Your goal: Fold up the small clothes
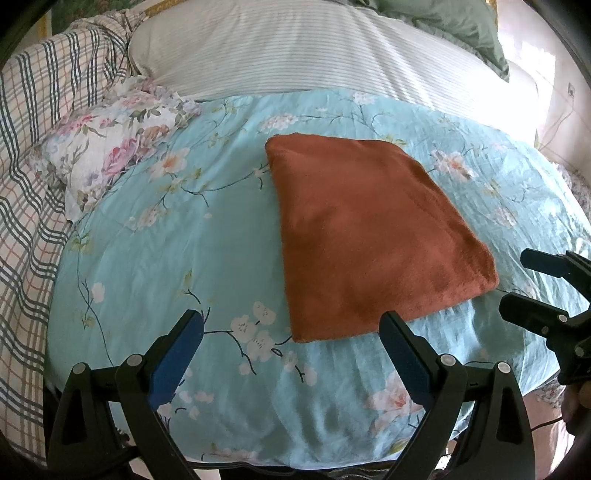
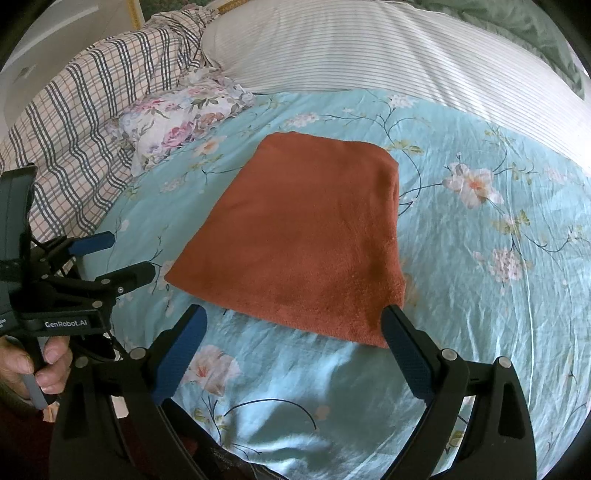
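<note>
on the floral bedspread (image 1: 147, 258), folded rust towel (image 1: 369, 236), both tongs (image 1: 291, 328) (image 2: 293, 325) wide open, empty, "genrobot.ai" label (image 2: 66, 324)

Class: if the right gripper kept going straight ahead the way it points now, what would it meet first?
Most likely the near edge of the rust-orange folded cloth, lying just beyond the open right gripper on the floral bedspread; depth is uncertain.

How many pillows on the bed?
3: striped white pillow at the head, green pillow behind it at right, floral pillow at left by the plaid quilt. More may be hidden.
</note>
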